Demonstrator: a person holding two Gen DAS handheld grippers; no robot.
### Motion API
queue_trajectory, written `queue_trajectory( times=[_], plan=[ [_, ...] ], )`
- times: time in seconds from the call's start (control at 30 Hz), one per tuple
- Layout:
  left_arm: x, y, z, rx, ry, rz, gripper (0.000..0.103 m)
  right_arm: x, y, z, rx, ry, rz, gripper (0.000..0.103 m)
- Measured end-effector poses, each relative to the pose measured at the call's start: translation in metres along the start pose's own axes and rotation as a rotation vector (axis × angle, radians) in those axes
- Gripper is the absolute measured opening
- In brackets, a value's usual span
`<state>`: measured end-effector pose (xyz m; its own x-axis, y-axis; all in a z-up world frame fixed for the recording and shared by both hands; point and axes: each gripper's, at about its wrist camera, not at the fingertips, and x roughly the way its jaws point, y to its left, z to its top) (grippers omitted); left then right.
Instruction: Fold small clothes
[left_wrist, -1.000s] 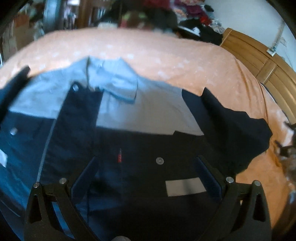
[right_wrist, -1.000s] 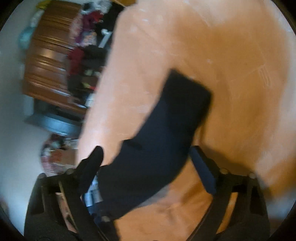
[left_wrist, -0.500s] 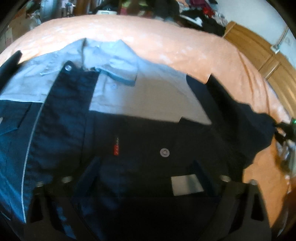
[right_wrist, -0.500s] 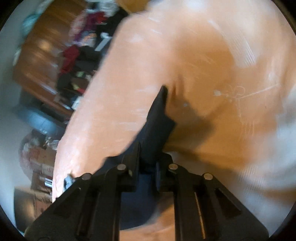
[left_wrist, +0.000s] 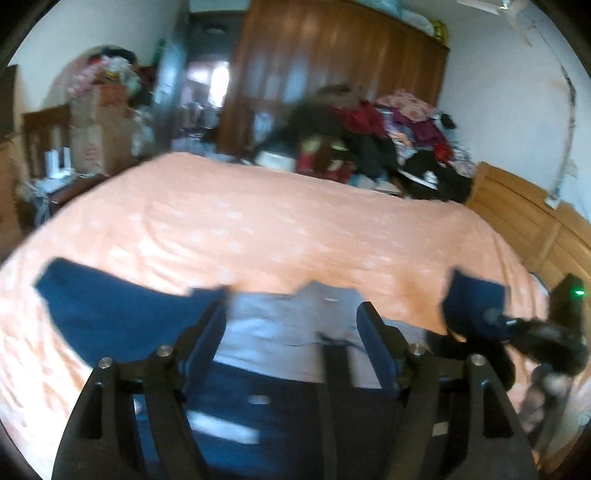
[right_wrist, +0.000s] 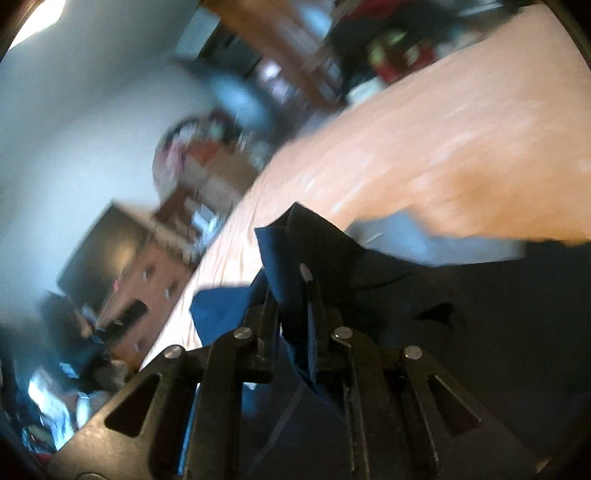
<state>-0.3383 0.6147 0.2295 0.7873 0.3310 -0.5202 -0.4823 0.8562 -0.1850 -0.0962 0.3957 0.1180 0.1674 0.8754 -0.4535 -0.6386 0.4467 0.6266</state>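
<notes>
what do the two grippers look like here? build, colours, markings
Both are matte black, with slotted linkage arms and silver pivot pins. The left gripper has dark blue pads on its fingers. The right gripper has the same black linkage and pins; in the left view it shows a green light. No cables or sleeves visible.

An orange bedspread (left_wrist: 280, 229) with pale spots covers the bed. At its far edge lies a heap of clothes (left_wrist: 399, 136) in red, purple and black. A tall dark wooden wardrobe (left_wrist: 332, 74) stands behind the heap. On the right runs a light wooden headboard (left_wrist: 524, 218). Far left, cardboard boxes (left_wrist: 99, 125) stand stacked, blurred.
</notes>
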Motion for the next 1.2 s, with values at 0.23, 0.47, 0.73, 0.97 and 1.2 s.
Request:
queue_trajectory(
  times=[0.23,0.47,0.73,0.97,1.2],
  plan=[
    [0.031,0.047,-0.04,-0.013,0.158,0.004,0.074,0.087,0.04,-0.039,-0.008,0.171,-0.001,0.052],
    [0.081,0.052,-0.095,-0.116,0.375,-0.166,0.065,-0.045,0.01,-0.078,0.012,0.007,-0.13,0.082],
    [0.133,0.027,-0.124,-0.227,0.46,-0.224,0.063,-0.074,-0.057,-0.131,0.264,0.04,-0.222,0.082],
    [0.169,0.022,-0.109,-0.204,0.411,-0.09,0.016,-0.082,-0.03,-0.112,0.118,0.001,-0.213,0.07],
    [0.132,0.058,-0.099,-0.268,0.285,-0.09,0.004,-0.111,-0.064,-0.077,0.134,-0.114,-0.337,0.042]
  ],
)
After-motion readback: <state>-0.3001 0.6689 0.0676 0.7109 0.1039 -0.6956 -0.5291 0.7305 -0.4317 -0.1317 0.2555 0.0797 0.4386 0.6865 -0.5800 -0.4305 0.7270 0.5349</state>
